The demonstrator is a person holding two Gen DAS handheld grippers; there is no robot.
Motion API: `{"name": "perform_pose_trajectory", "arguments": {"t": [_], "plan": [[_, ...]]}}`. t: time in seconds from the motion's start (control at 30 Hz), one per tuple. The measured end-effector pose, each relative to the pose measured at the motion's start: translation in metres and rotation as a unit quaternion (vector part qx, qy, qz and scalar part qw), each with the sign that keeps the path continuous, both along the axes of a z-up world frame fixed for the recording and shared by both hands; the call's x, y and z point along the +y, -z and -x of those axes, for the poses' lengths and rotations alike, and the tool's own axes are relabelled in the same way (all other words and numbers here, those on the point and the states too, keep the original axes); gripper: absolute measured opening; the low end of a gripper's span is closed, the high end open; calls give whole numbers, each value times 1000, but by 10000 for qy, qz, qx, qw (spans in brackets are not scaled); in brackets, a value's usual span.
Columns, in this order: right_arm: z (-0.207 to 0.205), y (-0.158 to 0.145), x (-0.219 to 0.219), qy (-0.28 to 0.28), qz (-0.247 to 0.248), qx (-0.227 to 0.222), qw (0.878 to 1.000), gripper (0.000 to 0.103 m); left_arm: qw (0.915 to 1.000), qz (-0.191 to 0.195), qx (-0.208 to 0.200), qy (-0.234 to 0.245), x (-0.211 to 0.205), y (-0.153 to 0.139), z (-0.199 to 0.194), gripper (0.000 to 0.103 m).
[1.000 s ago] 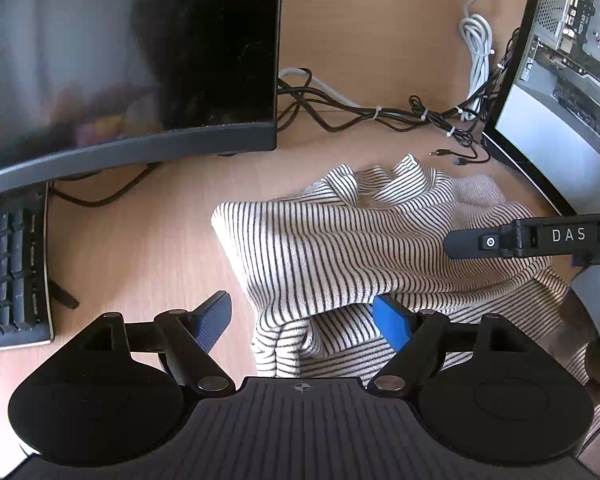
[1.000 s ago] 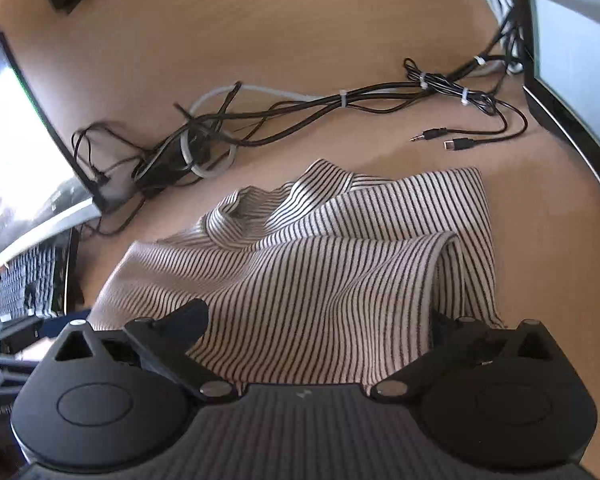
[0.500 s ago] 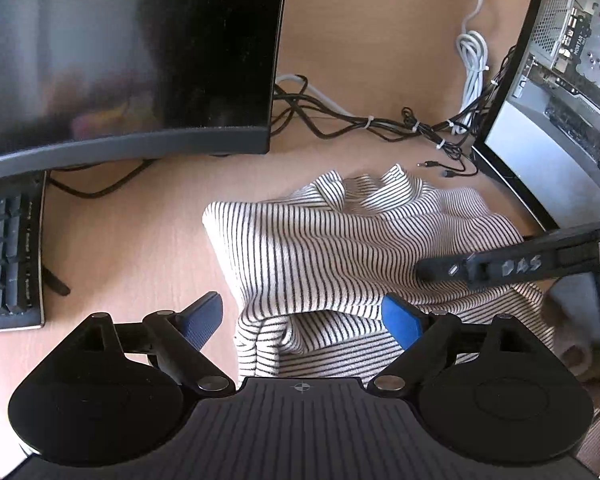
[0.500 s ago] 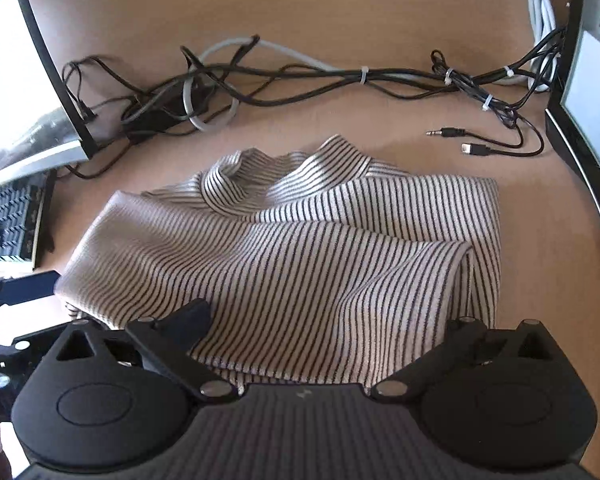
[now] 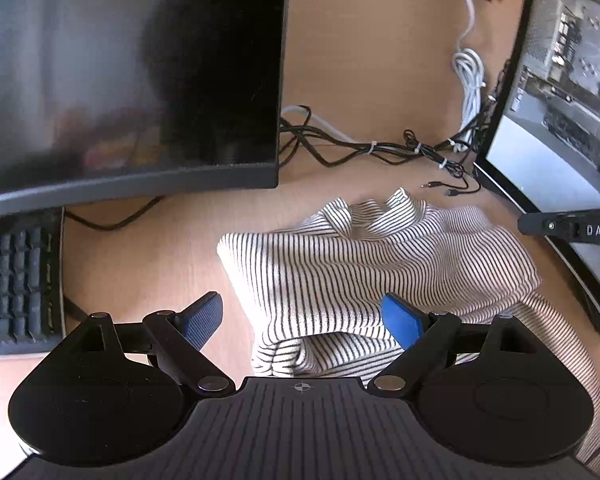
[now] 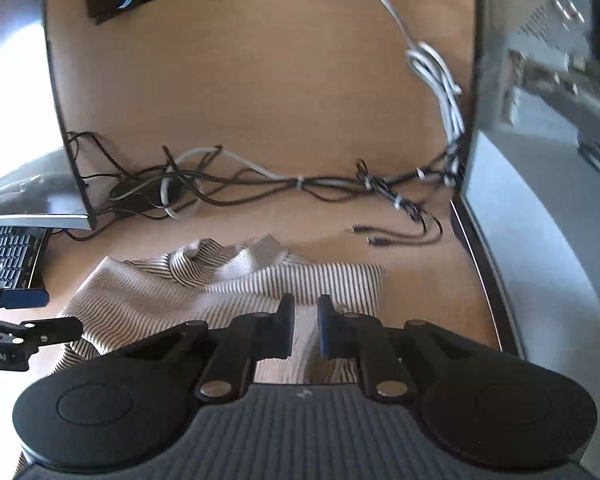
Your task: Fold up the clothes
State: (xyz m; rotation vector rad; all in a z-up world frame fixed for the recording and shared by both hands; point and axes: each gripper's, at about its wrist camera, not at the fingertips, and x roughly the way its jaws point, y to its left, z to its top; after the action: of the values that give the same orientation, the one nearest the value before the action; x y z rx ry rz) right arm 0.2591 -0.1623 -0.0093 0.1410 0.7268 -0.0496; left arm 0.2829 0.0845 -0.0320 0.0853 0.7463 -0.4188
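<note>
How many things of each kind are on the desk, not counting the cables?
Monitors: 2
Keyboard: 1
Striped garment: 1
Total: 4

A white garment with thin dark stripes lies partly folded and rumpled on the wooden desk, its ribbed collar bunched toward the desk's cable tangle.

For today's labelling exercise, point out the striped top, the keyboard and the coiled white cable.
striped top (image 5: 360, 264), left wrist view, flat middle of the fabric.
keyboard (image 5: 16, 276), left wrist view, its keys.
coiled white cable (image 5: 469, 70), left wrist view, the coil.
</note>
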Motion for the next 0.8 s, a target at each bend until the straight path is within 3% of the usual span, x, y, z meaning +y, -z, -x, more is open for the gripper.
{"name": "perform_pose_trajectory", "arguments": {"t": [0.33,0.47,0.8], "plan": [[-11,20,-14,89,-1071,481,9930,12,9996,99,179,-213,8,3,-3,92],[-21,27,-8,265,-926,609,9935,12,9990,187,281,-287,10,3,-4,92],[-37,38,0,71,-777,818,9936,16,9981,198,451,-363,14,11,-1,93]]}}
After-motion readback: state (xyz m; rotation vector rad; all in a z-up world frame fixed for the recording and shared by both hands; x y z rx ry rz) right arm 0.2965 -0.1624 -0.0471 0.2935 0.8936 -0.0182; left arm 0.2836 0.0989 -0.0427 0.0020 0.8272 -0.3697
